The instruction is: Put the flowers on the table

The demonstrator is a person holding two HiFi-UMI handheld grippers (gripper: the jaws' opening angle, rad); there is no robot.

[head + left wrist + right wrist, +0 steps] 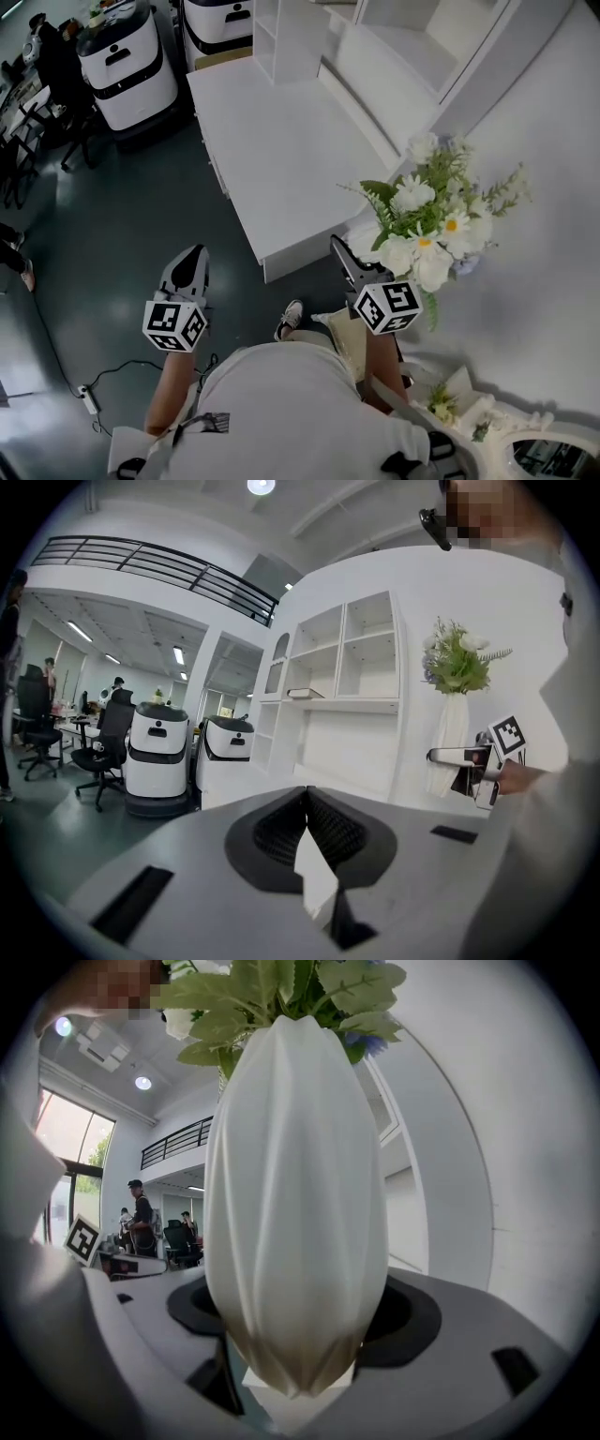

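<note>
- Landmark: long white table [281,141] with a bare top, stretching away from the person across the dark floor [122,234].
- Right gripper [349,255] off the table's near right corner, jaws set narrow and pressed from both sides on the lower body of a white ribbed vase [295,1194].
- Vase upright and held in the air, not set on the table, its base down between the jaws in the right gripper view.
- Flowers [427,220] in the vase mouth: white blooms, a daisy or two, green leaves and a little pale blue, spreading past the table's near right corner toward the white wall [544,281].
- Left gripper [190,255] out from the table's near left side, over the floor, jaws closed together with nothing between them.
- Well apart from the right gripper, with the person's shoe [291,319] between the two, just before the table's near end.
- White shelf unit [394,56] along the table's far right side.
- Two white-and-black wheeled machines [127,66] beyond the table's far left corner, with office chairs [56,75] further left.
- Cable with a power strip [89,398] on the floor, well off the table's near left side.
</note>
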